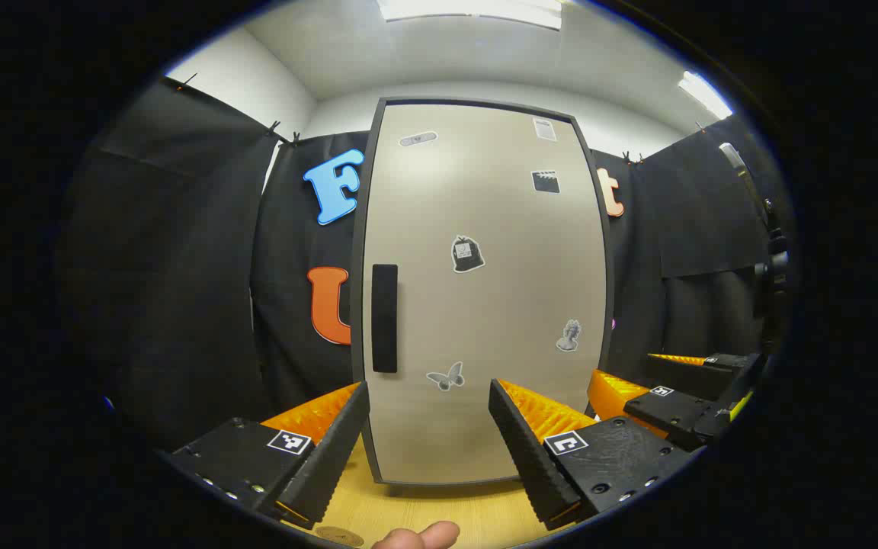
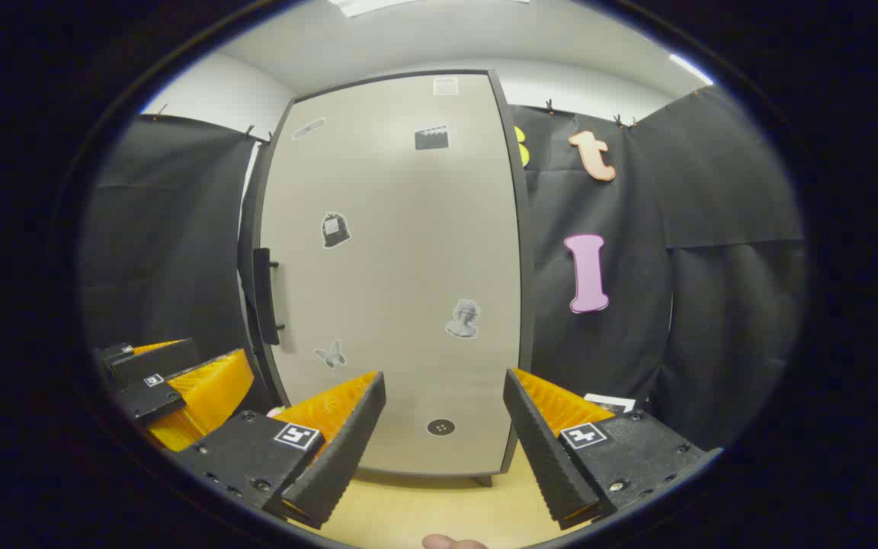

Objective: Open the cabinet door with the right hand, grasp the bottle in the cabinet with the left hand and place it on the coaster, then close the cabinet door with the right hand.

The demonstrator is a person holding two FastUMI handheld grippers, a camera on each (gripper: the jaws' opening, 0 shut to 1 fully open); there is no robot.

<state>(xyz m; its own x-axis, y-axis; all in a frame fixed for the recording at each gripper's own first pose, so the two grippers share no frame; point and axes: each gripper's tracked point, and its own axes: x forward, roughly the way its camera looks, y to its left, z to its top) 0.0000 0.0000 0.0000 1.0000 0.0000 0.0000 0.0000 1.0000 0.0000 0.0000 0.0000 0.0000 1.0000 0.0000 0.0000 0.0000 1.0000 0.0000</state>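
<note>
A tall beige cabinet point(image 1: 485, 290) with a dark frame stands shut on the wooden table, several stickers on its door. Its black handle point(image 1: 384, 318) runs down the door's left edge; in the right gripper view the cabinet point(image 2: 393, 267) and handle point(image 2: 264, 296) sit left of centre. My left gripper point(image 1: 429, 415) faces the door, open and empty. My right gripper point(image 2: 444, 408) is open and empty too, a short way before the door's lower part. The right gripper point(image 1: 675, 396) shows at the lower right of the left gripper view, the left gripper point(image 2: 172, 385) at the lower left of the right gripper view. A round coaster's edge point(image 1: 338, 536) lies at the bottom of the left gripper view. The bottle is hidden.
Black cloth walls close in behind and on both sides of the cabinet. The light wooden table point(image 1: 439, 515) runs between the grippers and the cabinet. A fingertip point(image 1: 420, 536) pokes in at the bottom edge. A stand with dark gear point(image 1: 770, 259) rises at the far right.
</note>
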